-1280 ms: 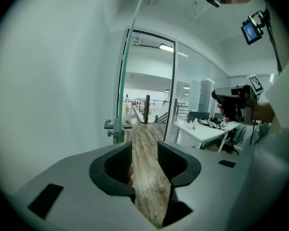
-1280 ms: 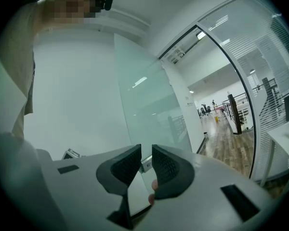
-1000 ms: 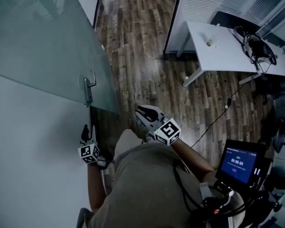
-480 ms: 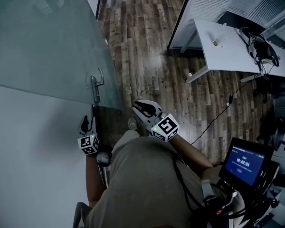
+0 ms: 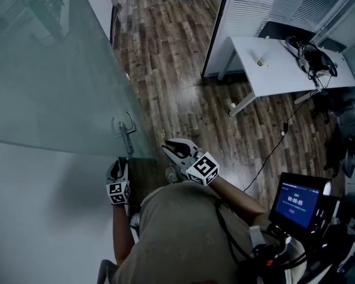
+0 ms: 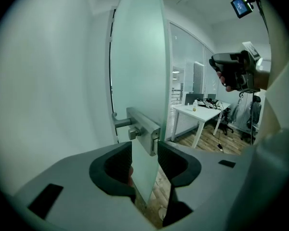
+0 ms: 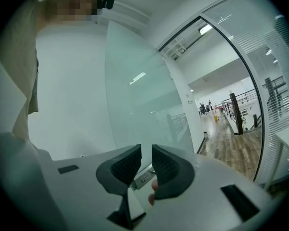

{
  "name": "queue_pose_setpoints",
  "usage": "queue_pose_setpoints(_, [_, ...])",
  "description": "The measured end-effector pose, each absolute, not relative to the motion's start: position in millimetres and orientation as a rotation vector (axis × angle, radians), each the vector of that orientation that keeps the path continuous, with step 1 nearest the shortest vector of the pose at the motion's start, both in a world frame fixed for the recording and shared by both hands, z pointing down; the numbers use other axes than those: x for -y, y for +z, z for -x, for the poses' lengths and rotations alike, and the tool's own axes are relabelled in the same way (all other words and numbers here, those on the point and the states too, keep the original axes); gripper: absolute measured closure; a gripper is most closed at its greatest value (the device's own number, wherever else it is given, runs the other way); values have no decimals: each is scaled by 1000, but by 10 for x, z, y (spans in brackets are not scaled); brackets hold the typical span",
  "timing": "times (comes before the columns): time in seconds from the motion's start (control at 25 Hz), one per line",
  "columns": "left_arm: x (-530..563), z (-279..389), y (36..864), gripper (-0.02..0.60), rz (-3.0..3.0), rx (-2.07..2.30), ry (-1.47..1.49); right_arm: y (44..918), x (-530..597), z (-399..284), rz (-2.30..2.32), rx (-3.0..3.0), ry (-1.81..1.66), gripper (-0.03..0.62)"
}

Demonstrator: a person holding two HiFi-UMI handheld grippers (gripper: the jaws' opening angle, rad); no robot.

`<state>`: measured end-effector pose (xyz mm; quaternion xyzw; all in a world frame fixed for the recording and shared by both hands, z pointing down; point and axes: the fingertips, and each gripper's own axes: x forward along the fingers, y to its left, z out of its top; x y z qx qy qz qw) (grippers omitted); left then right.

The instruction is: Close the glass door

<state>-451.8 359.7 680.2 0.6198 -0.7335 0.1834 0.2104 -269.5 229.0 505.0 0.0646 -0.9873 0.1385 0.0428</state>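
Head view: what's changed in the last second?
The left gripper moved up to the glass door, below its handle; the door's edge now stands between its open jaws. The right gripper stayed near, open and empty; nothing was gripped.

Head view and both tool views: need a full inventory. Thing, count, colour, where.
glass door: 1, frosted green-grey, left, swung open
door handle: 1, silver lever, near the door's free edge
wall: 1, white, lower left
floor: dark wood planks, centre
slatted partition: 1, white, top right
table: 1, white, upper right
small bottle: 1, pale, on the table
cables: dark bundle, table's right end
screen: 1, lit blue, lower right
person: 1, beige top, bottom centre
left tool: grey-black, jaws apart, door's edge lined up between them, below the handle
right tool: grey-black, jaws narrowly apart, empty, right of the door
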Motion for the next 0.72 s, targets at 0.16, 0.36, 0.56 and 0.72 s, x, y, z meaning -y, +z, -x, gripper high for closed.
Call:
queue_pose_setpoints(0.16, [-3530, 4722, 7125, 399, -1819, 1964, 509, 5344, -2237, 2979, -256, 3011, 413, 520])
queue_pose_setpoints(0.36, [-3562, 4775, 7272, 399, -1949, 1872, 501, 5459, -2261, 3124, -311, 3009, 405, 520])
queue_pose_setpoints(0.56, [-3688, 4902, 7548, 399, -1986, 1830, 503, 5685, -2370, 3260, -346, 2995, 399, 520])
queue_pose_setpoints(0.72, [-3569, 4797, 7401, 405, -2004, 1808, 532, 5625, -2180, 3140, -382, 2992, 436, 520])
